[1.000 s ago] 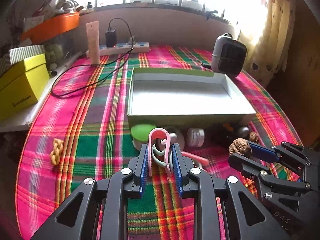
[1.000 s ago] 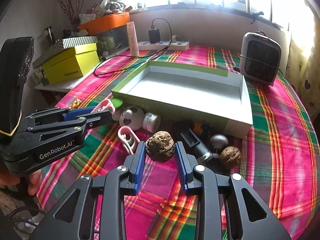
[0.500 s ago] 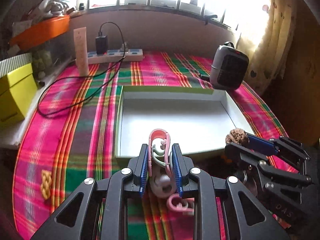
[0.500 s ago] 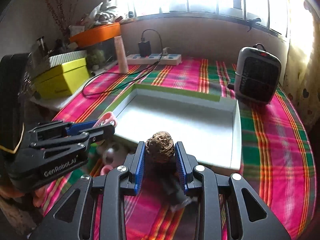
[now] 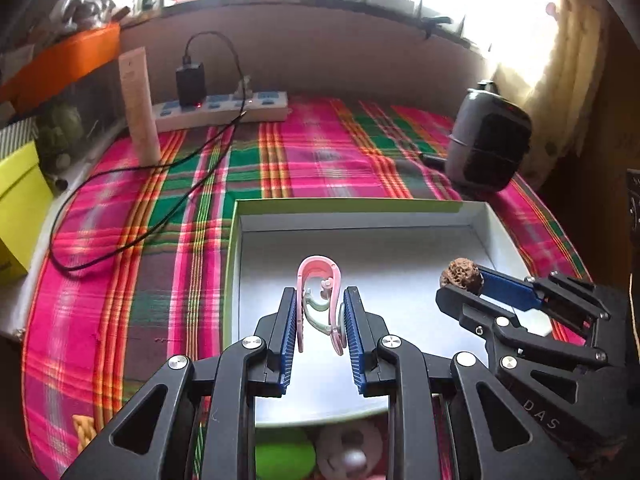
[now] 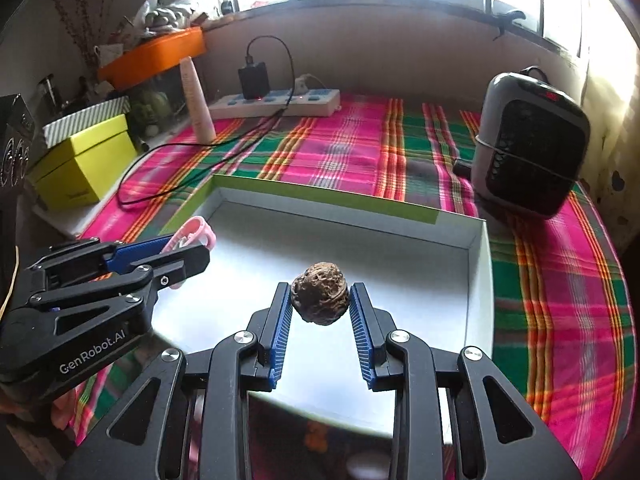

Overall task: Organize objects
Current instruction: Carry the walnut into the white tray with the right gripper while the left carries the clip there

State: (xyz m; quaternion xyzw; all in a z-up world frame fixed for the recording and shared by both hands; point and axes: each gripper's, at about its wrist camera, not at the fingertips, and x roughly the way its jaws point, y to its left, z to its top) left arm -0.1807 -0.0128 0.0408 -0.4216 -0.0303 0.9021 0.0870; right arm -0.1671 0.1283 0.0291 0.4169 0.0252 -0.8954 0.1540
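Note:
My left gripper (image 5: 319,304) is shut on a pink and pale-green clip (image 5: 319,280) and holds it above the inside of the shallow white box (image 5: 492,224) with a green rim. My right gripper (image 6: 319,298) is shut on a brown wrinkled walnut (image 6: 319,298) and holds it above the same box (image 6: 476,264), to the right of the left one. The walnut also shows in the left wrist view (image 5: 460,275). The pink clip shows in the right wrist view (image 6: 195,232).
A grey heater (image 6: 528,148) stands behind the box on the right. A power strip with charger (image 5: 224,110), a cream tube (image 5: 138,104) and a yellow box (image 6: 86,168) sit at the back left. Green and pink-white objects (image 5: 312,454) lie in front of the box.
Both grippers rose from the tablecloth in front of the box and moved forward over its interior, each carrying its object.

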